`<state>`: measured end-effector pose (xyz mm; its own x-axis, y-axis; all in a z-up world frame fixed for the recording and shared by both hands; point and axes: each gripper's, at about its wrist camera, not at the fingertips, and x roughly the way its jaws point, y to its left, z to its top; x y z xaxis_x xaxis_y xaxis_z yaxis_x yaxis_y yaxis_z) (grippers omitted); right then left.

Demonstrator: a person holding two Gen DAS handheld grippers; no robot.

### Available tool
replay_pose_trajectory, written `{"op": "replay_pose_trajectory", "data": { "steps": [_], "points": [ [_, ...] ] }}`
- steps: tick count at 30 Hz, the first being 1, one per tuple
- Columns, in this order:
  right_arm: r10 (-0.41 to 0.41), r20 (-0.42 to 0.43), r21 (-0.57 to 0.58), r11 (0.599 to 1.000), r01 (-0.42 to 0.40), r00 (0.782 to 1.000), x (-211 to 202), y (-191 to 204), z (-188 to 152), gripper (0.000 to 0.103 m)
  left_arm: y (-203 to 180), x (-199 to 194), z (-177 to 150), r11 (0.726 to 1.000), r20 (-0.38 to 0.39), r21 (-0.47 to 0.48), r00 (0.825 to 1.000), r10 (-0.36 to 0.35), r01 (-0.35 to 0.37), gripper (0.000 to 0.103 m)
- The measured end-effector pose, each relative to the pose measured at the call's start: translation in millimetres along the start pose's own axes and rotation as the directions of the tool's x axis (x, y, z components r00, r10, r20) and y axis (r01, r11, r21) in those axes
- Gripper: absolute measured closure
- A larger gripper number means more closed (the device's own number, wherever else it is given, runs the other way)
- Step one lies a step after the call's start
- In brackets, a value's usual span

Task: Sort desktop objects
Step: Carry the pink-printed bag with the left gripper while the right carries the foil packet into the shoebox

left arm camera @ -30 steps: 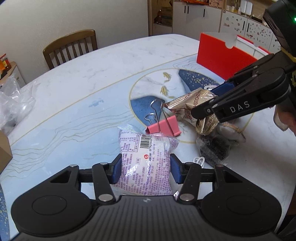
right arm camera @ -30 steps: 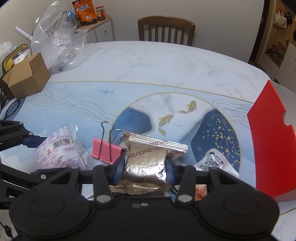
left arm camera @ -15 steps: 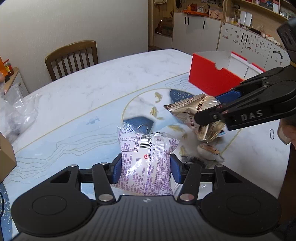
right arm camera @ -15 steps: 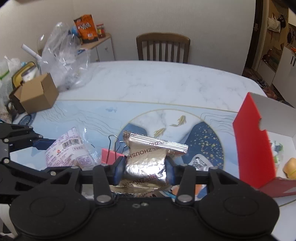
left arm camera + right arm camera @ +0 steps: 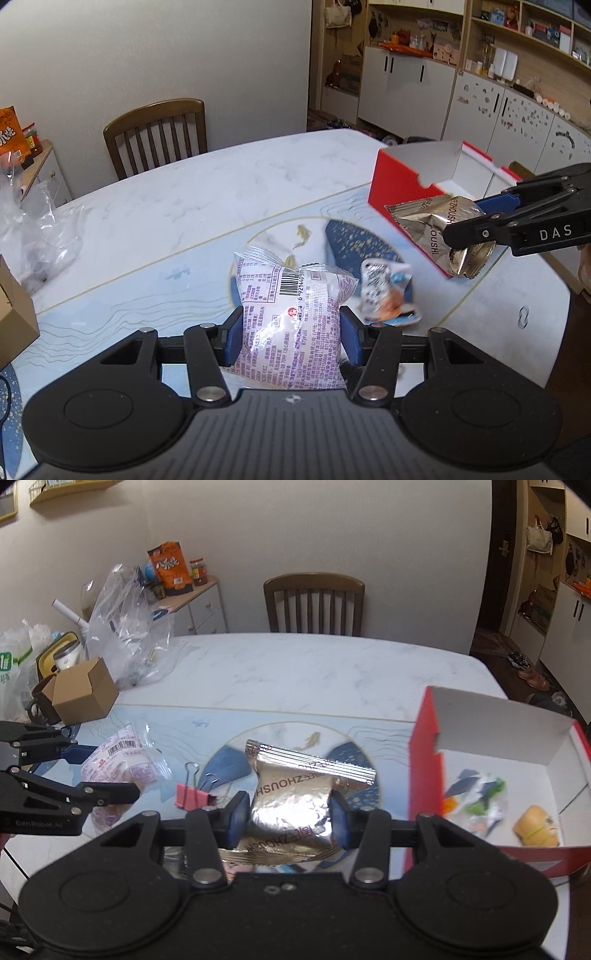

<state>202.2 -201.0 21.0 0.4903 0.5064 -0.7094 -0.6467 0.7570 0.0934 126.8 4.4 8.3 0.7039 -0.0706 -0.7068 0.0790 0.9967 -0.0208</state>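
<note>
Clamping a purple-printed snack packet (image 5: 291, 325) between its blue pads, the left tool (image 5: 291, 338) is held above the desk (image 5: 207, 199), while the right tool (image 5: 286, 818) is closed on a gold foil packet (image 5: 295, 797) and is seen in the left view just in front of the red box (image 5: 424, 775). Both packets are clear of the desk, so two items are judged to be in transit and not yet sorted. Inside the box a crumpled green-and-white wrapper (image 5: 480, 805) and a small yellow item (image 5: 537, 825) are already lying, which suggests part of the sorting is done. Left on the desk are a pink binder clip (image 5: 192, 795) and a white-and-blue sachet (image 5: 384, 291); these are judged still to be handled.

The sachet is blurred, so its print cannot be read. The near wall of the box and the tool bodies hide part of the box floor and the desk beneath both packets, so further items may lie unseen. What the yellow item is cannot be told.
</note>
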Motion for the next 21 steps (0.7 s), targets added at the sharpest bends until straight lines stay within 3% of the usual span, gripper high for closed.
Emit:
{"op": "replay_pose_trajectory", "data": {
  "steps": [10,21],
  "points": [
    [-0.013,0.055,-0.001,1.0,0.013,0.998,-29.8,-53.9,11.0,0.058,-34.3,0.2,28.8,0.999,0.027,-0.03,1.0,-0.01,0.011,0.052],
    [-0.011,0.058,0.003,1.0,0.011,0.998,-28.3,-115.1,19.1,0.058,-80.9,28.1,62.0,0.999,0.025,-0.029,0.999,-0.023,0.024,0.052]
  ]
}}
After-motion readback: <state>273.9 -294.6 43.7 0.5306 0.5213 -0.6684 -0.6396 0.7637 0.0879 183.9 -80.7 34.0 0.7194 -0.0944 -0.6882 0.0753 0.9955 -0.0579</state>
